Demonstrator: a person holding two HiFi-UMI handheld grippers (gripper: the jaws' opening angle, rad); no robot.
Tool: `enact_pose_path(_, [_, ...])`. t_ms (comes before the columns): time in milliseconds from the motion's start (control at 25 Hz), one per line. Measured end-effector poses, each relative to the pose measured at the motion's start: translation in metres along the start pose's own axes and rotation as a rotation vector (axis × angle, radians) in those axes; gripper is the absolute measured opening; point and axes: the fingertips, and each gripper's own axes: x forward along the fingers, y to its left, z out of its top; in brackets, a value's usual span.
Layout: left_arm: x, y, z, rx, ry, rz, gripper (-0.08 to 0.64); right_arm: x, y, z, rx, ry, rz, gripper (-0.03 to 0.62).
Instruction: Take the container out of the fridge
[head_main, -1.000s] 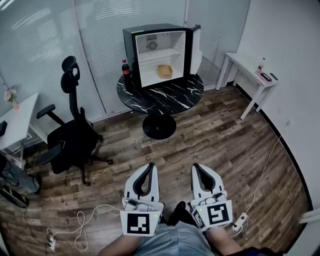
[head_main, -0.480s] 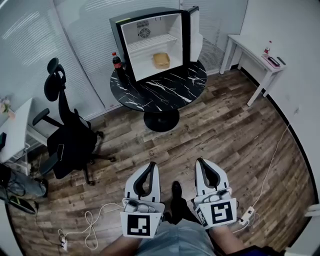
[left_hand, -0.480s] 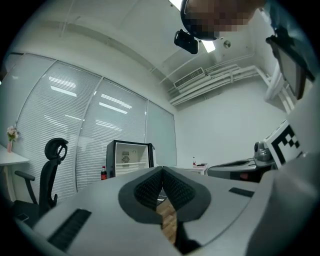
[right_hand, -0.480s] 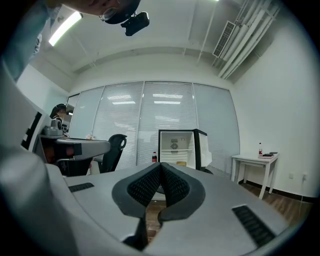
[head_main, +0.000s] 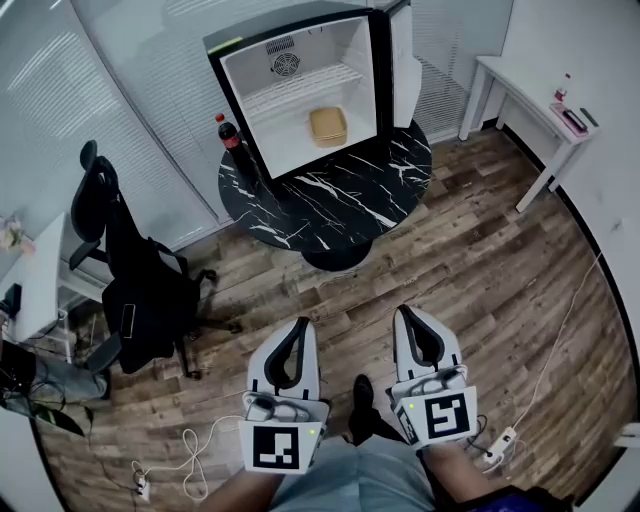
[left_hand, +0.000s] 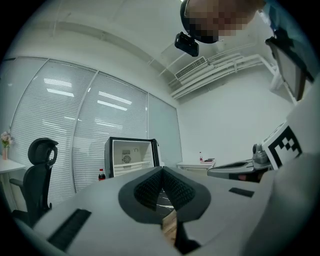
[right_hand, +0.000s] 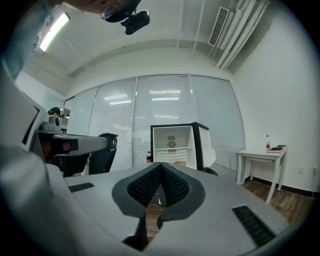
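A small black fridge (head_main: 300, 90) with a white inside stands open on a round black marble table (head_main: 330, 195). A tan container (head_main: 328, 126) sits on the fridge's floor, below a wire shelf. The fridge also shows far ahead in the left gripper view (left_hand: 131, 156) and the right gripper view (right_hand: 173, 145). My left gripper (head_main: 297, 329) and right gripper (head_main: 407, 316) are held low near my body, well short of the table. Both are shut with nothing between their tips.
A cola bottle (head_main: 229, 137) stands on the table left of the fridge. A black office chair (head_main: 125, 280) is at the left. A white side table (head_main: 545, 115) stands at the right wall. Cables (head_main: 190, 455) lie on the wood floor near my feet.
The fridge and table have come closer and larger in the head view as I walk toward them. Both grippers keep their place by my body, still shut.
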Motion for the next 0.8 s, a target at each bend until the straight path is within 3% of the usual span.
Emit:
enact_pose_path(360, [0.077,0.006,0.010,0.019,-0.016,0.031,0.014,0.059,-0.046,0.019,-0.018,-0.014,0.057,0.012])
enact_pose_path(800, [0.121,0.026,0.009,0.032,-0.016,0.068,0.014,0.108,-0.074,0.021,-0.020,-0.015,0.074,0.012])
